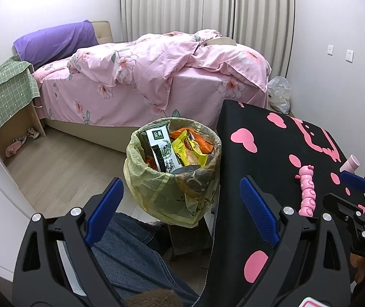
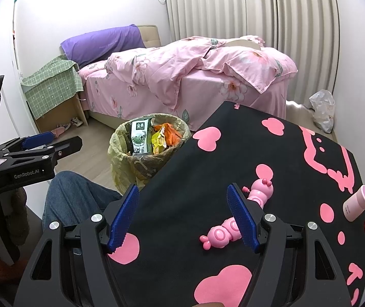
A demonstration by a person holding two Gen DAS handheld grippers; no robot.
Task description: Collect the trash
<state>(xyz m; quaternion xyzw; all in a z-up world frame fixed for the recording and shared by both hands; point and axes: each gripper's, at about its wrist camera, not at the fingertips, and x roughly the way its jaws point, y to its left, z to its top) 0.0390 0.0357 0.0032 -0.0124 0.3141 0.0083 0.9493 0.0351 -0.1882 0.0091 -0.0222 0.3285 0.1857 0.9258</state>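
Trash bin (image 1: 172, 176), yellow-green liner, heaped with crumpled snack wrappers (image 1: 182, 148)

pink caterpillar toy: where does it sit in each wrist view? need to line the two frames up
Left wrist: pink caterpillar toy lies at the right of the frame on the black mat, past the left gripper's right finger.
Right wrist: toy lies lower centre, partly hidden behind the right gripper's right finger.
Shared landmark: lined trash bin off the mat's left edge.
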